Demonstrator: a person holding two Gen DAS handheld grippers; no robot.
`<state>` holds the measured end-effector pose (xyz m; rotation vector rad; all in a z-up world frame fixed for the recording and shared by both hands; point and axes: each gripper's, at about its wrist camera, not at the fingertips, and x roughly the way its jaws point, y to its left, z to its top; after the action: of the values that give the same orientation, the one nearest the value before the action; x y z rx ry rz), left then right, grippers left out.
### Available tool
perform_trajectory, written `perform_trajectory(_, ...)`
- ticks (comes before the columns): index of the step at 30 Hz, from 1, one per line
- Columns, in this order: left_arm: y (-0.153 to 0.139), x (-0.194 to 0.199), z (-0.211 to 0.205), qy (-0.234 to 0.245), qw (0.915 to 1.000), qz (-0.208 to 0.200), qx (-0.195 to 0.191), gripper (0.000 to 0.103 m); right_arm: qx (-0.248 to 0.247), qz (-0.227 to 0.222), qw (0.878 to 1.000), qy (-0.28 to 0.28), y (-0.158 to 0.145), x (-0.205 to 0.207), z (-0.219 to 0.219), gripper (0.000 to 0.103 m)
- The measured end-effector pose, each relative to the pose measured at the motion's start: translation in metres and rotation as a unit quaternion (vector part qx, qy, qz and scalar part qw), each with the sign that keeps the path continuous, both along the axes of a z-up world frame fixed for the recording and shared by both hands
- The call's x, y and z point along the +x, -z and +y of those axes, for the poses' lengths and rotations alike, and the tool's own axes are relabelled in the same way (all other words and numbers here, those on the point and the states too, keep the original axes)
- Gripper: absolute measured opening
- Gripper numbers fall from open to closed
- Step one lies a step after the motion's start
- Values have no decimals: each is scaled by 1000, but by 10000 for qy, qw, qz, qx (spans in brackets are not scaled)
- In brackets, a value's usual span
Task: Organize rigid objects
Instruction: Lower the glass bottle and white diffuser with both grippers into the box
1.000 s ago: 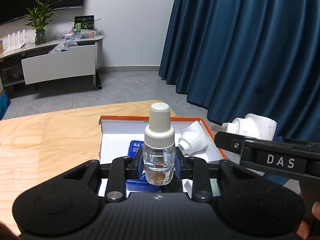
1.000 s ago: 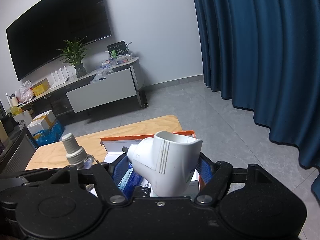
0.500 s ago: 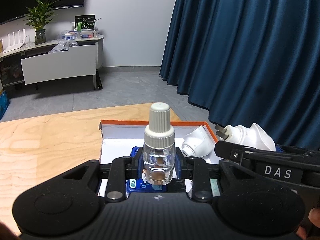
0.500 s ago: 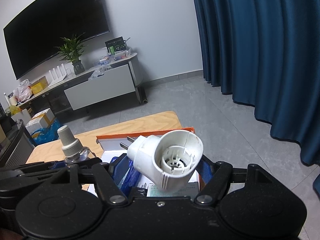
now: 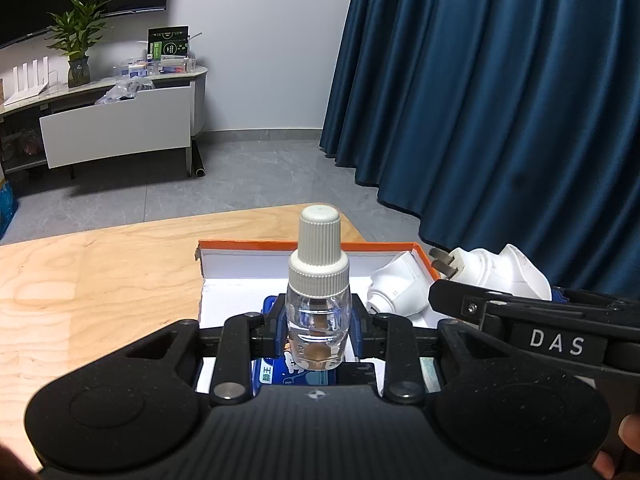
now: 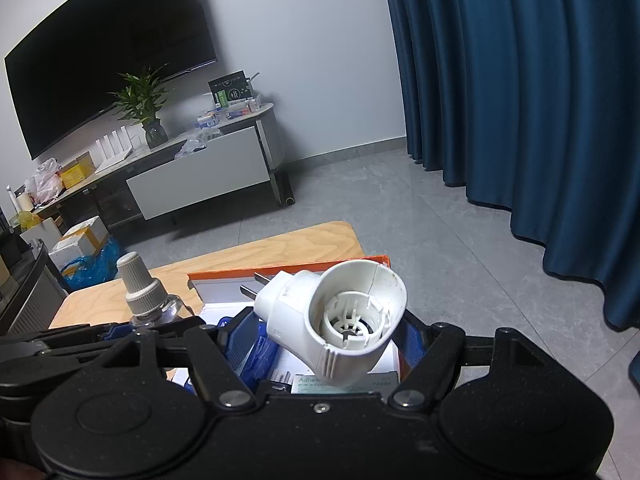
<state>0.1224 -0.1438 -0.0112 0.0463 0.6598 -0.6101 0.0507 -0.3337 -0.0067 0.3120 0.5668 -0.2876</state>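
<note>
My left gripper (image 5: 319, 330) is shut on a small clear bottle (image 5: 319, 322) with a grey ribbed cap, held upright above an orange-rimmed white box (image 5: 304, 246). My right gripper (image 6: 326, 346) is shut on a white plug-in heater (image 6: 336, 322), tilted so that its round socket faces the camera and its prongs point away left. The heater also shows in the left wrist view (image 5: 500, 274), at the right of the box. The bottle shows in the right wrist view (image 6: 146, 294) at the left. A second white heater (image 5: 398, 290) lies inside the box.
The box sits near the far right corner of a light wooden table (image 5: 80, 288). Blue packets (image 5: 296, 374) and a paper leaflet (image 6: 344, 384) lie in the box. A dark blue curtain (image 5: 500, 100) hangs to the right. A white TV cabinet (image 5: 116, 128) stands across the grey floor.
The right gripper has turned the heater so its open socket now faces the camera, prongs away. The left gripper has kept the bottle almost still over the box.
</note>
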Motion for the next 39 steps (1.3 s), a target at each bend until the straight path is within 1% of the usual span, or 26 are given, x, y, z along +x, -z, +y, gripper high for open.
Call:
perform_trajectory(13, 0, 3, -3, 10, 10000, -10, 12, 30, 1, -8, 10000, -6, -1, 0, -1, 86)
perform_trajectory(26, 1, 6, -6, 29, 10000, -12, 39, 30, 23, 6, 10000, -35, 7, 7, -2, 86)
perform_trajectory(39, 2, 10, -9, 37, 10000, -30, 68, 30, 22, 5, 10000, -39, 7, 8, -3, 86)
